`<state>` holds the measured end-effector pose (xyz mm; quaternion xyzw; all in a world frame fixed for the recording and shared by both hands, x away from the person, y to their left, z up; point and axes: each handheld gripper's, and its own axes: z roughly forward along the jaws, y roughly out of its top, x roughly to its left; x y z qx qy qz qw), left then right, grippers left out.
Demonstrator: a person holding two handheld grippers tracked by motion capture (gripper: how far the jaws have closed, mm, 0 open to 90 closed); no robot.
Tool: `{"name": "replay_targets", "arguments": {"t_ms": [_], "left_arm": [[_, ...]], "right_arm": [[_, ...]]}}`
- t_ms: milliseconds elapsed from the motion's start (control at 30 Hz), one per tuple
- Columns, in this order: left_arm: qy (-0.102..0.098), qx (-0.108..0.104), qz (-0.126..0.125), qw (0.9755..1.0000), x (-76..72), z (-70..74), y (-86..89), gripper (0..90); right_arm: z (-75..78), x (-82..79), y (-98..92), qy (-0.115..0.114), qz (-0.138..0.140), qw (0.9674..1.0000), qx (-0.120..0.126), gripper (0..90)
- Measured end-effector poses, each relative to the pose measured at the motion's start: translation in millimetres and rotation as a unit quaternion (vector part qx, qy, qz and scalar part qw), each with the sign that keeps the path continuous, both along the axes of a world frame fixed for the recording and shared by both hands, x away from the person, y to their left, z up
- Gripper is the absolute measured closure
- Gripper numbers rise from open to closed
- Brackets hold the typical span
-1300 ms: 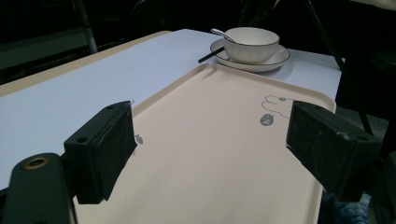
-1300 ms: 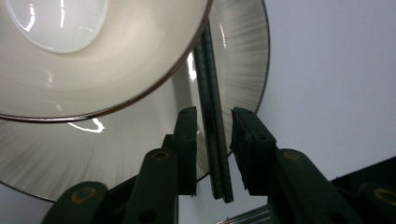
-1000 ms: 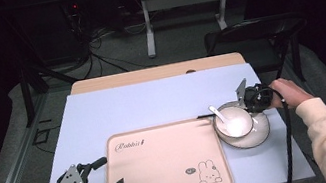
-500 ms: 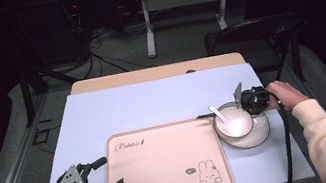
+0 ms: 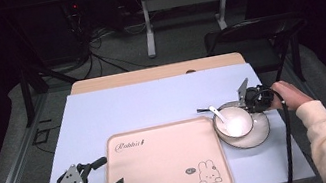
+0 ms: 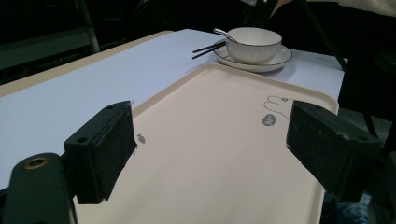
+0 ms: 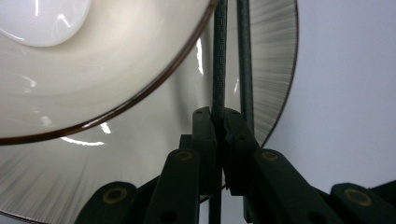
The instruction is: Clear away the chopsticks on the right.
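Here, the right gripper view shows the right hand-held gripper (image 7: 218, 122) clenched on one chopstick (image 7: 218, 60), the second chopstick (image 7: 244, 60) apparently free, over the plate (image 7: 275, 70). High view: bowl (image 5: 233, 122) holding a spoon (image 5: 219, 115); tray (image 5: 164, 165) marked "Rabbit". The left hand-held gripper (image 6: 210, 144) is released.

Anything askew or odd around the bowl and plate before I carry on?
One thing: the right gripper is shut on just one chopstick; the second chopstick lies beside the jaws, outside the grip, across the plate. Bowl sits upright with its spoon; nothing spilled.
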<state>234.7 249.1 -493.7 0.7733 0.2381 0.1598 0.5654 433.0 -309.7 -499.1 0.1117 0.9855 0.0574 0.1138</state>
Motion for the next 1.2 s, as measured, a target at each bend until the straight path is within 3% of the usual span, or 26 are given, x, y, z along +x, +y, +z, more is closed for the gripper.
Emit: {"name": "replay_targets", "arguments": {"t_ms": [200, 333, 400, 567, 733, 767, 833, 867, 933, 967, 1033, 1100, 1133, 1200], "left_arm": [[0.0, 0.0, -0.001, 1.0, 0.2, -0.1, -0.2, 15.5], [0.0, 0.002, 0.0, 1.0, -0.1, 0.1, -0.3, 15.5], [-0.001, 0.001, 0.0, 1.0, -0.1, 0.1, -0.3, 15.5], [0.0, 0.002, 0.0, 1.0, 0.1, 0.0, -0.6, 15.4], [0.0, 0.002, 0.0, 1.0, -0.1, 0.0, -0.6, 15.4], [0.0, 0.002, -0.001, 1.0, -0.2, 0.0, -0.7, 15.4], [0.0, 0.002, -0.001, 1.0, -0.2, 0.0, -0.7, 15.5], [0.0, 0.002, -0.001, 1.0, -0.1, 0.0, -0.7, 15.4], [0.002, 0.005, -0.003, 1.0, 0.0, 0.3, -0.4, 15.4], [0.002, 0.005, -0.003, 1.0, 0.0, 0.3, -0.4, 15.5], [0.0, 0.003, -0.002, 1.0, -0.2, 0.0, -0.8, 15.4], [0.0, 0.002, -0.002, 1.0, -0.2, 0.0, -0.8, 15.5], [0.001, 0.005, -0.004, 1.0, -0.1, 0.3, -0.5, 15.5], [0.002, 0.005, -0.004, 1.0, -0.2, 0.4, -0.6, 15.5]], "right_arm": [[19.1, 1.2, -3.0, -0.025, -0.022, 0.9994, 0.01, 85.2], [29.6, 2.2, -1.6, -0.029, -0.039, 0.9988, 0.007, 85.1], [34.5, 2.2, -0.3, -0.034, -0.054, 0.9978, 0.017, 85.1], [43.9, 0.5, 6.0, -0.024, -0.076, 0.9968, 0.004, 85.2], [63.2, -4.1, 13.5, -0.028, -0.112, 0.9931, 0.02, 85.2], [70.1, -7.9, 18.0, -0.031, -0.134, 0.9902, 0.026, 85.1], [73.4, -9.4, 19.9, -0.032, -0.144, 0.9887, 0.029, 85.2], [80.3, -12.5, 23.5, -0.032, -0.165, 0.985, 0.039, 85.2], [87.0, -17.0, 27.6, -0.03, -0.183, 0.9813, 0.05, 85.2], [87.0, -17.0, 27.6, -0.03, -0.183, 0.9813, 0.05, 85.2], [95.5, -24.5, 35.1, -0.039, -0.213, 0.975, 0.052, 85.2], [98.5, -26.8, 37.2, -0.041, -0.215, 0.9742, 0.054, 85.2], [101.8, -32.5, 42.7, -0.042, -0.23, 0.9708, 0.056, 85.2], [104.1, -38.1, 48.5, -0.041, -0.234, 0.9697, 0.056, 85.2]]}}
